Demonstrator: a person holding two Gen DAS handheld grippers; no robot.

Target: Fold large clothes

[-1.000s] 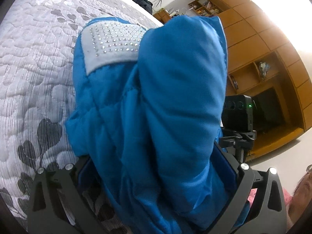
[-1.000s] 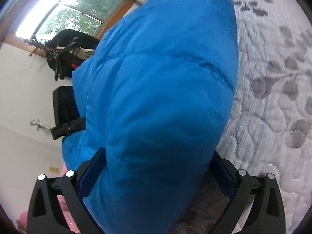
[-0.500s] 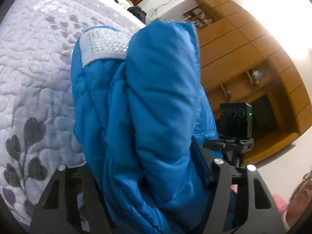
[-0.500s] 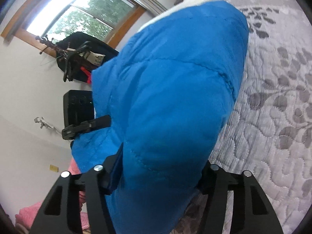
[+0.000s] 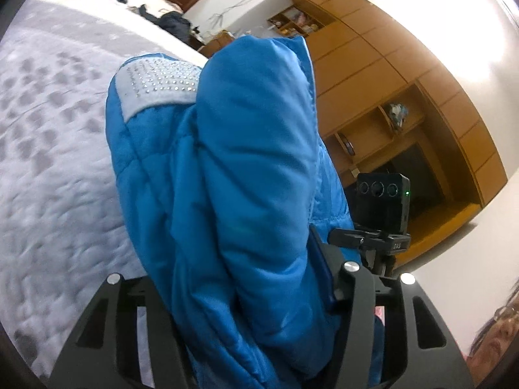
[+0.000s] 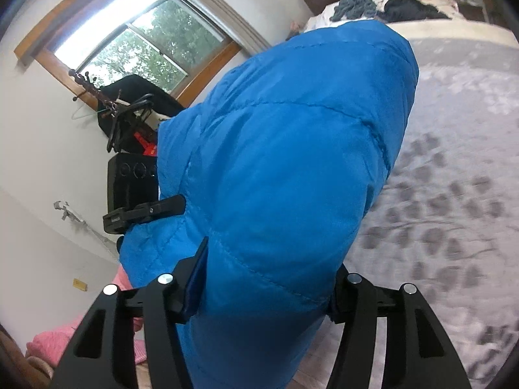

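Observation:
A bright blue quilted jacket (image 5: 233, 175) fills the middle of the left wrist view, bunched and raised above the bed, with a pale studded panel (image 5: 159, 84) near its top. My left gripper (image 5: 240, 278) is shut on a thick fold of it. The right wrist view has the same blue jacket (image 6: 285, 168) bulging up between the fingers. My right gripper (image 6: 266, 275) is shut on that padded fold. Both pairs of fingertips are buried in the fabric.
A grey bedspread (image 5: 48, 168) with a leaf pattern (image 6: 454, 214) lies under the jacket. Dark clothes (image 6: 389, 6) are heaped at the bed's head. A wooden wall unit (image 5: 405, 97) stands right; a black camera on a clamp (image 5: 382, 201) is close. A window (image 6: 136, 45) is left.
Both grippers have closed tighter on the jacket and lifted it off the bedspread; the bed now looks farther away and blurred with motion.

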